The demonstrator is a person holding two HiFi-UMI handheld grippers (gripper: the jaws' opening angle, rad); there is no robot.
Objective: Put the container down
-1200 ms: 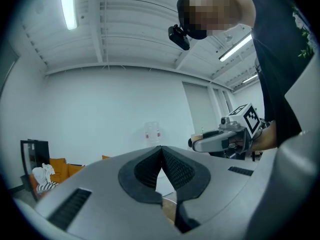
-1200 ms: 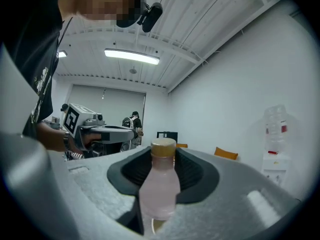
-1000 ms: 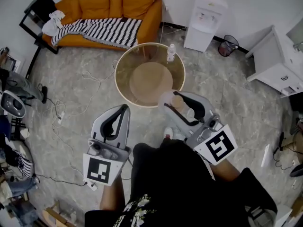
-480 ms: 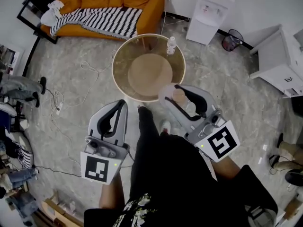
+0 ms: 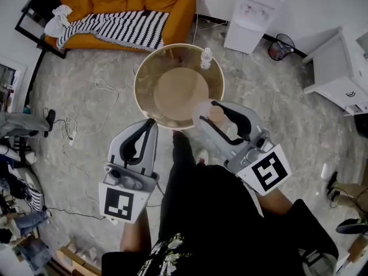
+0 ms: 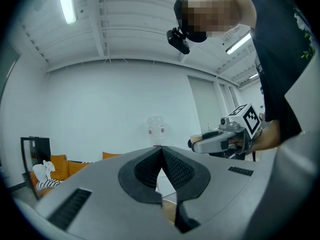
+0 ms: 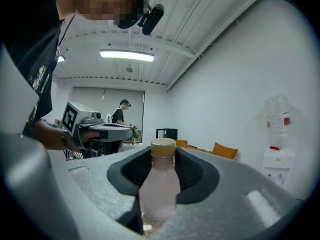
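A small pink bottle (image 5: 209, 114) with a tan cap is the container. It stands upright between the pads of my right gripper (image 5: 211, 117), which is shut on its body; the right gripper view shows the bottle (image 7: 160, 184) filling the gap of that gripper (image 7: 162, 160). It hangs over the near right edge of the round glass table (image 5: 138, 88). My left gripper (image 5: 150, 126) sits at the table's near left edge. Its jaws meet at the tips with nothing between them, as the left gripper (image 6: 161, 151) shows in its own view.
A clear bottle with a white cap (image 5: 205, 58) stands at the table's far rim. An orange sofa (image 5: 123, 2) with a striped blanket is behind, a water dispenser (image 5: 248, 13), a bin (image 5: 278, 49) and a white cabinet (image 5: 339, 68) to the right. Cables (image 5: 106, 91) lie on the floor.
The person has stepped toward the table, a leg now showing below it. Both grippers are nearer the table's near edge. The right gripper keeps its hold on the bottle.
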